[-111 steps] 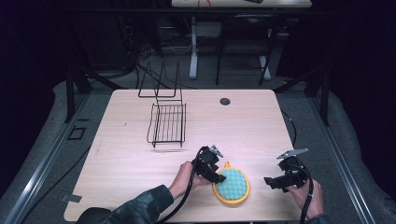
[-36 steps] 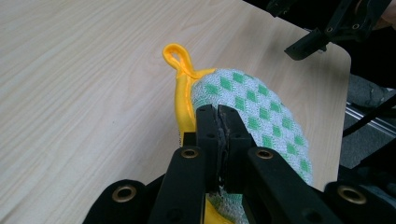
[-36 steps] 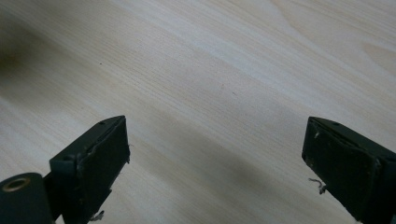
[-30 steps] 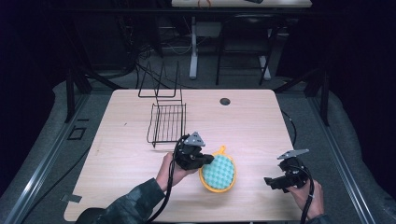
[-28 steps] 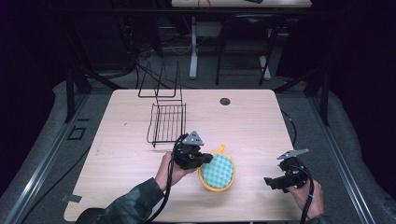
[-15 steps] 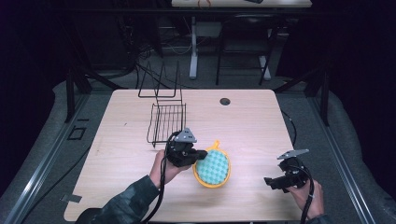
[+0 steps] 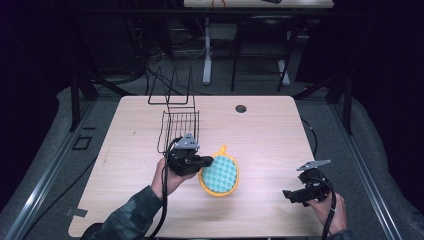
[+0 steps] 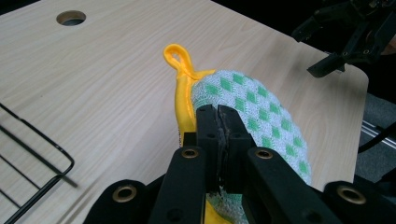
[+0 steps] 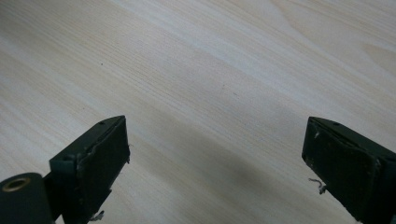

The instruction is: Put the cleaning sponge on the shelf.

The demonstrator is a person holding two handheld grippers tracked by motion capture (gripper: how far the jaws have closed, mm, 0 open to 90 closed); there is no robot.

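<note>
Since a few seconds back, your left gripper [image 7: 207,161] has carried the mitt [image 7: 220,172] across the table [image 7: 270,135], away from your right gripper [image 7: 289,196] and up close to the rack [image 7: 178,129]; the right one has stayed where it was.

From the high view, the mitt lies flat on the wood just ahead of your left gripper's tips, its green-and-white checked face up inside a yellow rim, its loop pointing away from you. The rack stands just beyond that gripper, near but apart from it. Your left hand [image 7: 167,177] wraps the gripper's body from behind. Your right gripper sits well off to the mitt's far side, near the table's front edge, held in your right hand [image 7: 332,210], its nose turned toward the mitt.

From the left gripper view, your jaws are pressed together on the mitt's [image 8: 252,126] near edge, with the checked fabric bulging past them. The yellow loop [image 8: 180,58] stands up just ahead and a little to one side of the tips. A corner of the rack's [image 8: 42,165] wire lies low at the side, apart from the jaws. Your right gripper [image 8: 348,35] shows far ahead, past the mitt.

From the right gripper view, your jaws stand wide apart over bare table [image 9: 210,84], nothing between them.
</note>
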